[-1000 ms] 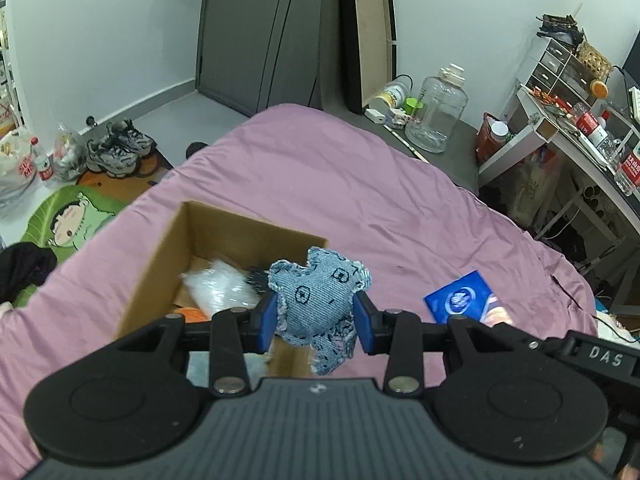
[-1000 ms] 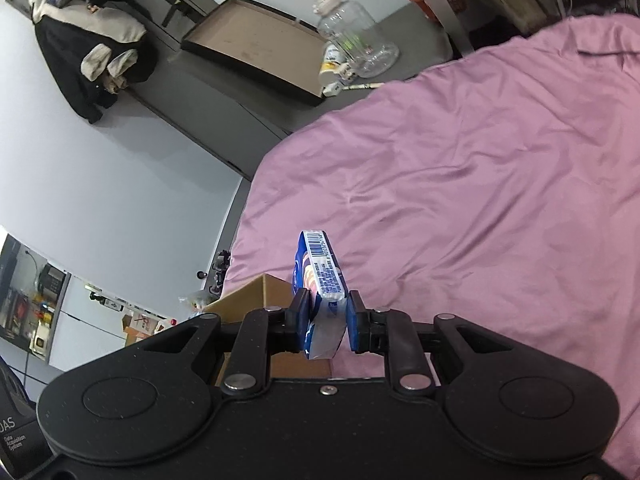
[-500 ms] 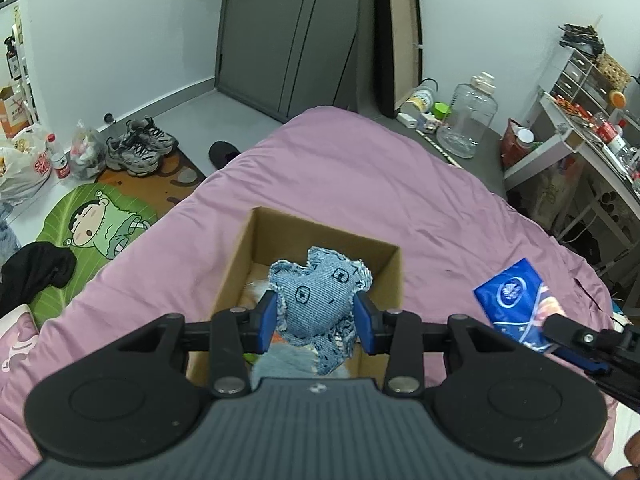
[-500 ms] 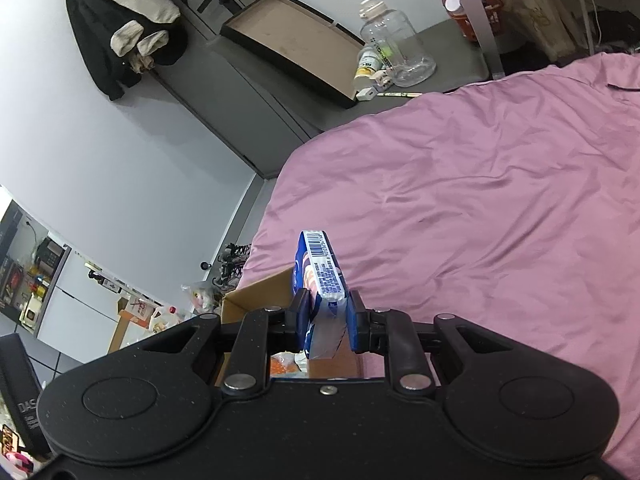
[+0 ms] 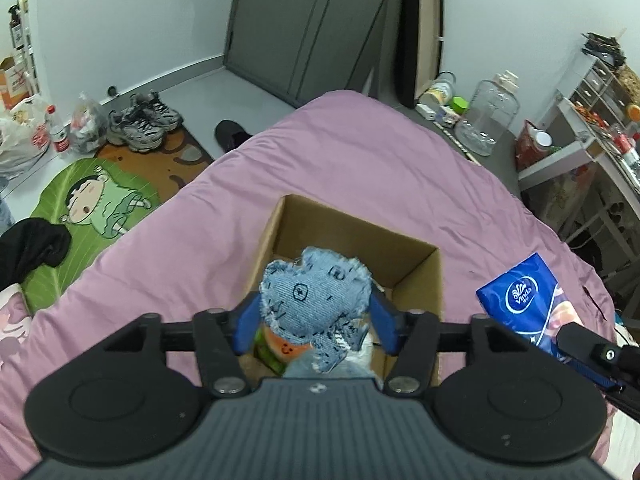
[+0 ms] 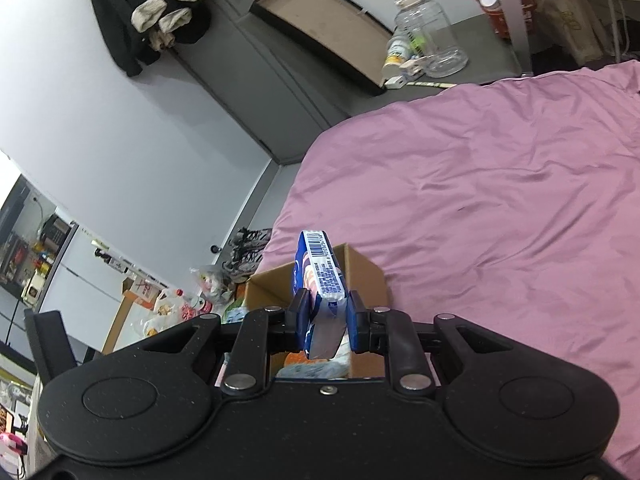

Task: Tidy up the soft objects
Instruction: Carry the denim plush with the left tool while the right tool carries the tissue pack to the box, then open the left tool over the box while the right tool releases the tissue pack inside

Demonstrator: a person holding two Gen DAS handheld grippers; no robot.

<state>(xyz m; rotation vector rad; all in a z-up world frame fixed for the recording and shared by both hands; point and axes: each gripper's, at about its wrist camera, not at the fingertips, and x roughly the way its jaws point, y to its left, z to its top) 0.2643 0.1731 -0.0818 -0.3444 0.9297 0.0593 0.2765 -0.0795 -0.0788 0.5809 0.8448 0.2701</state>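
Note:
My left gripper (image 5: 314, 322) is shut on a blue denim stuffed toy (image 5: 316, 300) and holds it over the open cardboard box (image 5: 356, 236) on the pink bed (image 5: 360, 160). Soft items lie inside the box, an orange and green one (image 5: 278, 350) among them. My right gripper (image 6: 326, 318) is shut on a blue tissue pack (image 6: 318, 280), held upright just above the box (image 6: 360, 268). The pack also shows in the left wrist view (image 5: 528, 304), right of the box.
The pink bed cover (image 6: 500, 220) spreads to the right. Shoes (image 5: 144, 120), bags and a green cartoon mat (image 5: 92, 204) lie on the floor left of the bed. A clear water jug (image 5: 488, 116) and a cluttered desk (image 5: 580, 148) stand beyond the bed.
Both grippers moved toward the box with their loads. The denim toy is now over the box opening, and the tissue pack has come close to the box's right side.

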